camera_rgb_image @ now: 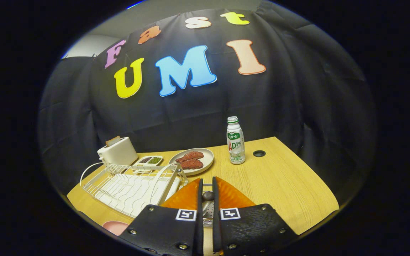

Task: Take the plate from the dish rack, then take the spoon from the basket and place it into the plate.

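My gripper (207, 183) hangs over the near side of the wooden table (283, 185), its fingers drawn almost together. A slim piece with a dark rounded end, seemingly the spoon (208, 195), is pinched between them. In the narrow gap below it I see perforated metal, likely the basket (208, 212). Left of the fingers stands the white wire dish rack (130, 186), with no plate in it. The edge of a pink plate (115, 227) peeks out in front of the rack, partly hidden by my left finger.
Beyond the fingers lies a beige plate with red meat pieces (208, 160). A white bottle (236, 140) stands to its right, near a cable hole (259, 153). A white toaster (117, 151) and a small two-part dish (150, 160) sit behind the rack.
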Demonstrator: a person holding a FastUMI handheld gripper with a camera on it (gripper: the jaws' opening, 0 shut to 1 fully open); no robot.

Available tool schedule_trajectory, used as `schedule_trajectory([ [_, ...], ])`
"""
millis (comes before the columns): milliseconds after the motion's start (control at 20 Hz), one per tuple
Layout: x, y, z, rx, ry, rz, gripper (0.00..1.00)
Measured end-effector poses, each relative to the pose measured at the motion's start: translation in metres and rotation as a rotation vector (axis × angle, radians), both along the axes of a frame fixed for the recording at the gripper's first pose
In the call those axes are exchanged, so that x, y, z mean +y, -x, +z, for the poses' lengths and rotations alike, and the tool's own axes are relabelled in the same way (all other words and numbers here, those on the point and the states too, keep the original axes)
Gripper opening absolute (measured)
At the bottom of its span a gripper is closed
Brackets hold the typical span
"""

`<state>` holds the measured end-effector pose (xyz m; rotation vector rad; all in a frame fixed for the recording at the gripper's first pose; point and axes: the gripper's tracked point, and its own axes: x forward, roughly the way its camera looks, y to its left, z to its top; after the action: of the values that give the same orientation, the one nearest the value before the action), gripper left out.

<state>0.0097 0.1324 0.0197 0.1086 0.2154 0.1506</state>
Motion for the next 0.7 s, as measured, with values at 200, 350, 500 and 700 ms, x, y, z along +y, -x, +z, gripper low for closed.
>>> schedule_trajectory([
  [200, 0.016, 0.003, 0.006, 0.031, 0.027, 0.009, 0.03],
  [350, 0.015, 0.012, 0.03, 0.01, 0.069, -0.015, 0.03],
  [500, 0.015, 0.028, 0.067, -0.022, 0.088, -0.027, 0.02],
  [700, 0.014, 0.053, 0.115, -0.072, 0.097, -0.038, 0.02],
])
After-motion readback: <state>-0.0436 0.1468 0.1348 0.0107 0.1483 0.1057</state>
